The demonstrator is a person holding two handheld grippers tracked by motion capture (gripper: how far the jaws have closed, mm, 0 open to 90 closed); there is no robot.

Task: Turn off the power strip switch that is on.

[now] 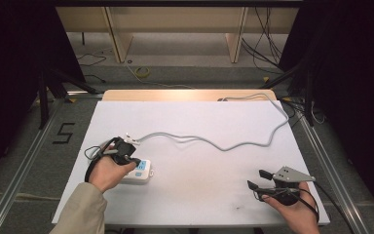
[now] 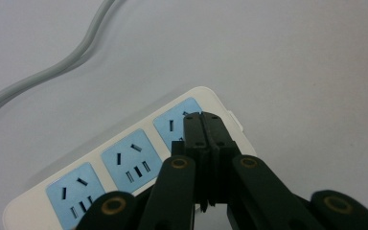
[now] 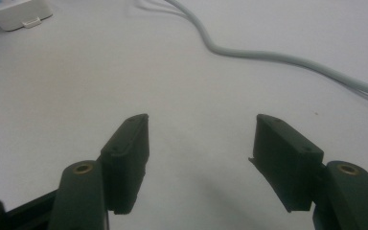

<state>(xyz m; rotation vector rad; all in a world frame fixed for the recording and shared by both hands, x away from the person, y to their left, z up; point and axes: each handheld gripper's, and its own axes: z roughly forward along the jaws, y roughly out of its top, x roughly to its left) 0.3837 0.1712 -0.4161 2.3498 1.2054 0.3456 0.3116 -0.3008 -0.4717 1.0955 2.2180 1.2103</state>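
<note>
White foam board covers the table (image 1: 209,161), and everything here is best placed against the white plastic power strip with three pale blue socket faces (image 1: 141,171), which lies near the board's front left part. From beyond that strip, a long grey two-strand cable (image 1: 233,144) snakes away across the board toward the far right corner; in the high view its near end seems to finish in a pale plug just behind the strip, though that end is too small to read with confidence. The left gripper (image 2: 202,125) sits directly over the strip, its black jaws pressed together with nothing visible between them, tips over the end socket nearest the small side tab. The right gripper (image 3: 201,136) rests well to the right of the strip, near the board's front edge, jaws spread wide and empty, aimed back across bare board at the strip's end (image 3: 14,13). The step in hand appears to be steadying the strip, and doing it well probably means pressing down squarely on the casing rather than on a socket face, so the strip neither tips nor slides. The free gripper could then go for the cable end, approaching low and gripping the plug body, not the soft cord.
</note>
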